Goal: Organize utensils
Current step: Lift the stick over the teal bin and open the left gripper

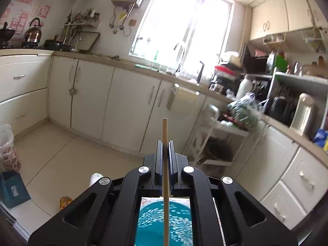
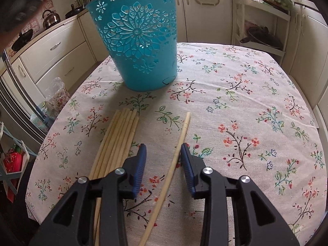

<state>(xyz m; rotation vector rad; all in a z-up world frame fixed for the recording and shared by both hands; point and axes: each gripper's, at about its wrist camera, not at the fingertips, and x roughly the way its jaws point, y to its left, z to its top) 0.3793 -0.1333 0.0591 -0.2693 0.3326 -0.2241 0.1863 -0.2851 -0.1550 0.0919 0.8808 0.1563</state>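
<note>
Left gripper [image 1: 165, 143] clamped tight on one wooden chopstick [image 1: 165, 135], stick running up between the pads with its tip poking past them, held in the air over the teal cut-out bucket [image 1: 180, 225], whose inside shows below the jaws. Right gripper [image 2: 163, 149] parted partway, low over floral tablecloth [image 2: 246, 102], near side of the bucket [image 2: 137, 41]; single loose chopstick [image 2: 176, 153] lying on the cloth between the pads, nearer the right-side pad, contact unclear, not gripped. Bundle of chopsticks [image 2: 116, 139] flat on the cloth just left of that loose stick, tips towards the bucket. Red-and-white wall stickers [image 1: 21, 20] with characters behind the kettle [image 1: 33, 31], too blurred to read. No brand legible anywhere.
</note>
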